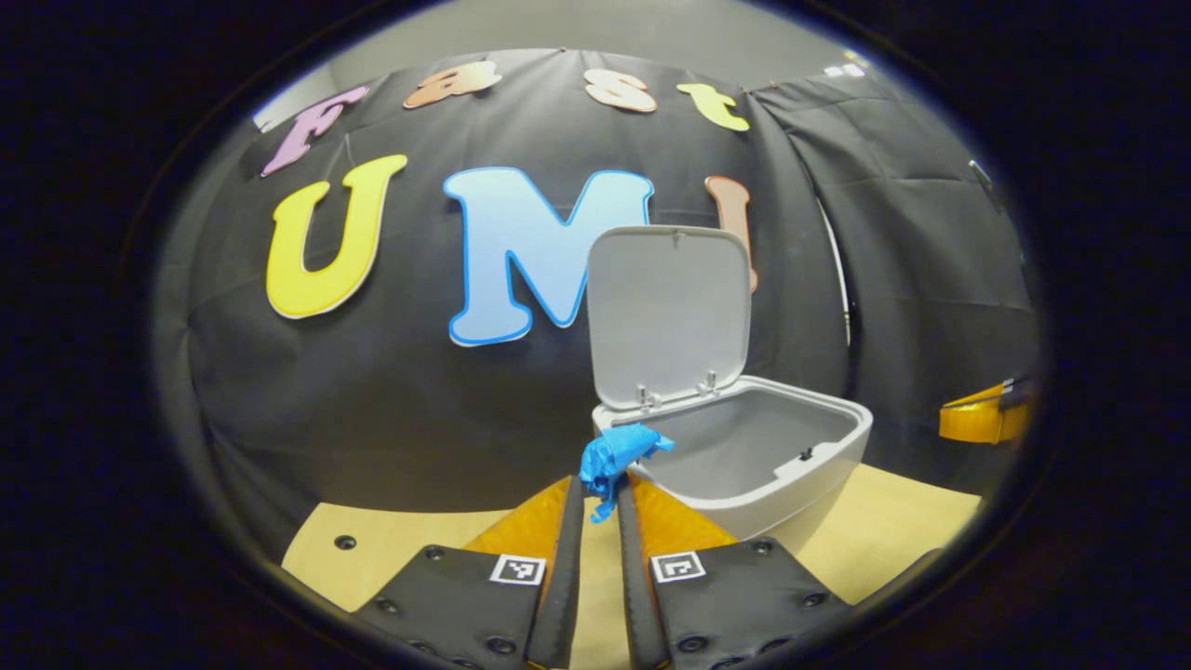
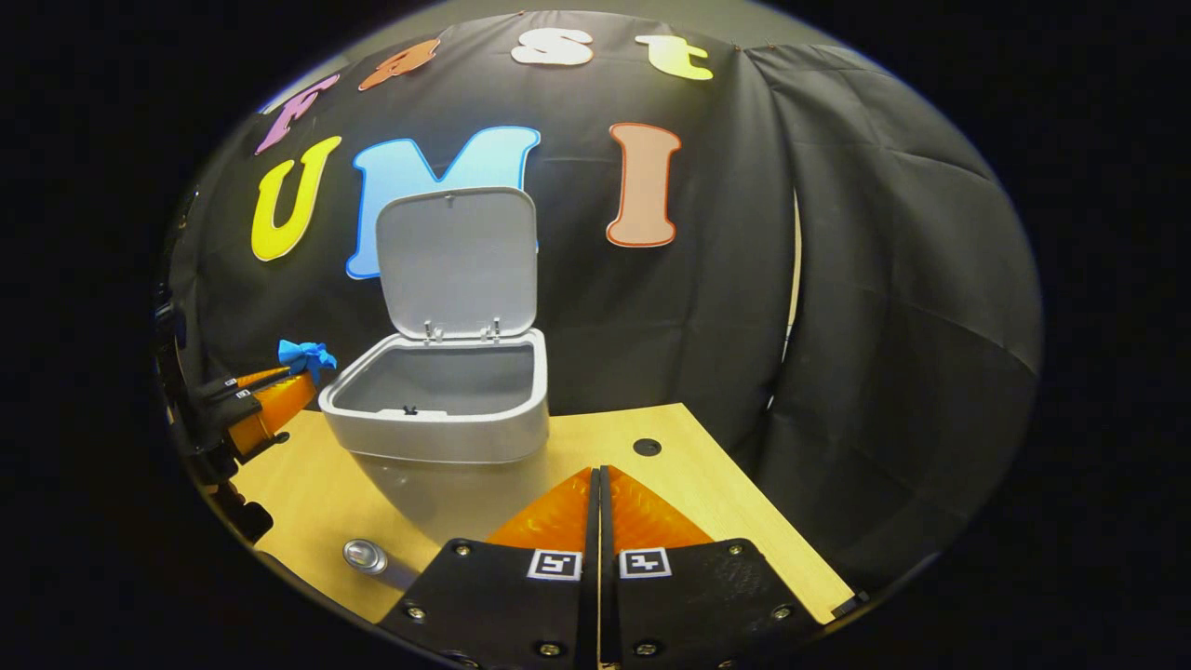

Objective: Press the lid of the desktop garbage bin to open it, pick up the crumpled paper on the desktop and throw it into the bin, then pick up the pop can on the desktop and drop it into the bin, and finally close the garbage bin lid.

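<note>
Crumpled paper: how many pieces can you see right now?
1. The blue crumpled paper is pinched in the left gripper, raised beside the open garbage bin. Others may lie out of sight.

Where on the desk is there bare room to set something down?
Free: the desk right of the bin, toward the cloth wall. Crowded: left of the bin, where the left tool holds the crumpled paper and the pop can lies.
</note>
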Available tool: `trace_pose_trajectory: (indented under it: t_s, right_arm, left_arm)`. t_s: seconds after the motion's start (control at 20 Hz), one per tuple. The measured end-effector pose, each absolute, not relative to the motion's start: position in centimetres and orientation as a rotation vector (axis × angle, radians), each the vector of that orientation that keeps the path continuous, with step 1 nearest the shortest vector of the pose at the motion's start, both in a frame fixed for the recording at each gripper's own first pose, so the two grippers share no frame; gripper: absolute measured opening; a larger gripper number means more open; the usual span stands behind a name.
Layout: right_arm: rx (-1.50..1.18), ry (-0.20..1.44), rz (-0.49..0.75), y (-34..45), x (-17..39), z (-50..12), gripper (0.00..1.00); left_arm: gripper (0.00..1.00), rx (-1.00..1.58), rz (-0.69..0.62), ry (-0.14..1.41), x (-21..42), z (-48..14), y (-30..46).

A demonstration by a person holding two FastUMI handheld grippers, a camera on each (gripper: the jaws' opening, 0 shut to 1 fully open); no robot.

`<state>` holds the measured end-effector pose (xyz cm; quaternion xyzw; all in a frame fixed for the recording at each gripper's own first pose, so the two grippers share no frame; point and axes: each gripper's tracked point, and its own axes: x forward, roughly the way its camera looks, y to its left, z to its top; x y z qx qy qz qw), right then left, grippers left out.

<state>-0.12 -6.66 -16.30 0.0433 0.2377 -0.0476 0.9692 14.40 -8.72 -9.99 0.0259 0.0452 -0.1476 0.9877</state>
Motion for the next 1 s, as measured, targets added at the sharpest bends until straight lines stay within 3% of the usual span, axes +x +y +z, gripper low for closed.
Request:
trace_pose_trajectory:
  t_s: [0.4, 0.75, 1.0]
  right_arm:
    - [0.107, 0.506, -0.151, -9.5, -1.8, -17.4, 0.01]
    - [0.107, 0.507, -0.170, -11.3, -2.4, -17.5, 0.01]
    - [0.119, 0.523, -0.129, -9.8, -2.1, -18.3, 0.01]
  left_arm:
    - [0.29, 0.064, -0.372, 0.061, 14.8, -8.4, -13.3]
    - [0.69, 0.043, -0.383, 0.075, 14.9, -8.9, -15.2]
    - [0.67, 0.031, -0.350, 0.080, 14.7, -8.6, -13.7]
